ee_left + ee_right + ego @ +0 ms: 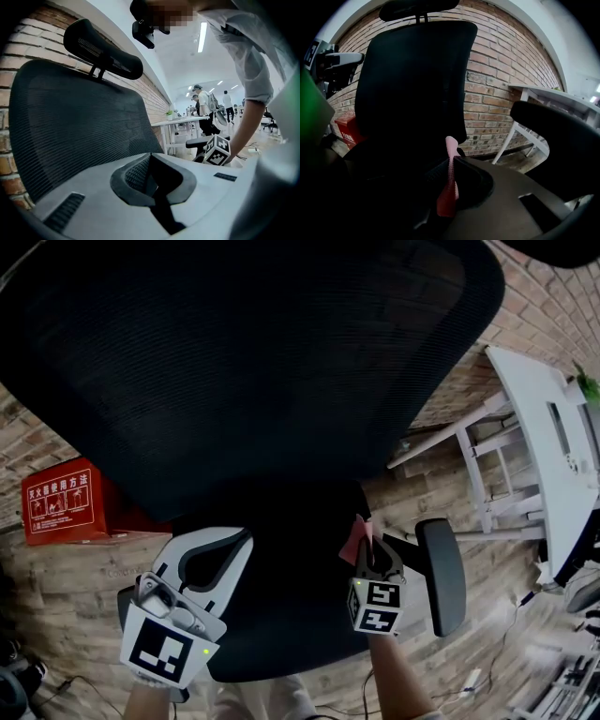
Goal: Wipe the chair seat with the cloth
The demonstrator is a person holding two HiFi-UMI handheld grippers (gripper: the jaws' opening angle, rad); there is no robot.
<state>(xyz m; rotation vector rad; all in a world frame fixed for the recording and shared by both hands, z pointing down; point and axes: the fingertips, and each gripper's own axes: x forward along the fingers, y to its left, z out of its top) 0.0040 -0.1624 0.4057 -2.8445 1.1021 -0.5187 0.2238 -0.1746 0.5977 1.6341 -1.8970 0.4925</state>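
A black office chair fills the head view, its mesh backrest (253, 362) above the dark seat (291, 606). My right gripper (367, 545) hovers over the seat's right side, shut on a pink cloth (354, 538). In the right gripper view that cloth (449, 187) stands pinched upright in the right gripper (451, 161), facing the backrest (412, 79). My left gripper (239, 540) is over the seat's left front, its white jaws together with nothing between them. The left gripper (151, 161) points along the backrest (70, 126) toward the right gripper's marker cube (218, 151).
The chair's right armrest (441, 573) lies just right of the right gripper. A red box (61, 502) sits on the floor by the brick wall at left. A white desk (553, 446) stands at right, with cables on the floor. People (204, 105) stand far off.
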